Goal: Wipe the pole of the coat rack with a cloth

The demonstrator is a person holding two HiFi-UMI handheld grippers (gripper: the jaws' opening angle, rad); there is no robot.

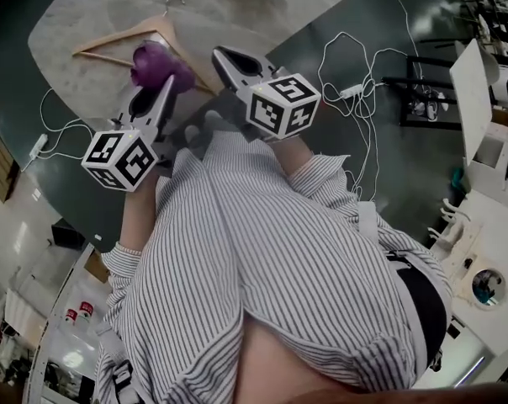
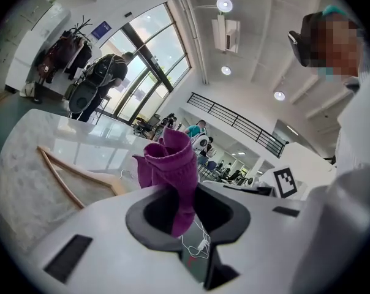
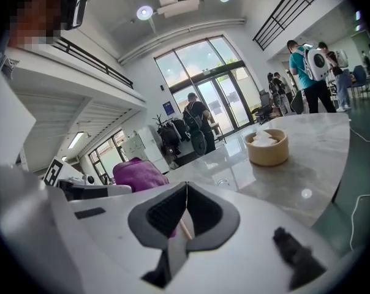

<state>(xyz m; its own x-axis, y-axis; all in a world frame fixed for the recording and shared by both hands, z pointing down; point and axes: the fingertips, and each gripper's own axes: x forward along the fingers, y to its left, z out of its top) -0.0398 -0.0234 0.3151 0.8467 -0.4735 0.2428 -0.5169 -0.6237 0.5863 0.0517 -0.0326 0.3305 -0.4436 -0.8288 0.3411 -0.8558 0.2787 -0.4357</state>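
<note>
My left gripper (image 1: 163, 84) is shut on a purple cloth (image 1: 156, 64), which bunches up above the jaw tips over a marble table (image 1: 86, 15). In the left gripper view the cloth (image 2: 171, 164) stands up between the dark pads of the left gripper (image 2: 176, 192). My right gripper (image 1: 223, 58) is beside it on the right, shut and holding nothing; its jaws meet in a thin line in the right gripper view (image 3: 185, 192). The cloth (image 3: 139, 174) shows to its left. A coat rack (image 2: 71, 41) hung with clothes stands far across the room.
A wooden hanger (image 1: 124, 39) lies on the table just beyond the grippers. A wooden bowl (image 3: 266, 147) sits farther along the table. White cables (image 1: 355, 91) trail over the dark floor to the right. White furniture (image 1: 489, 225) fills the right side. People stand near the glass doors (image 3: 197, 124).
</note>
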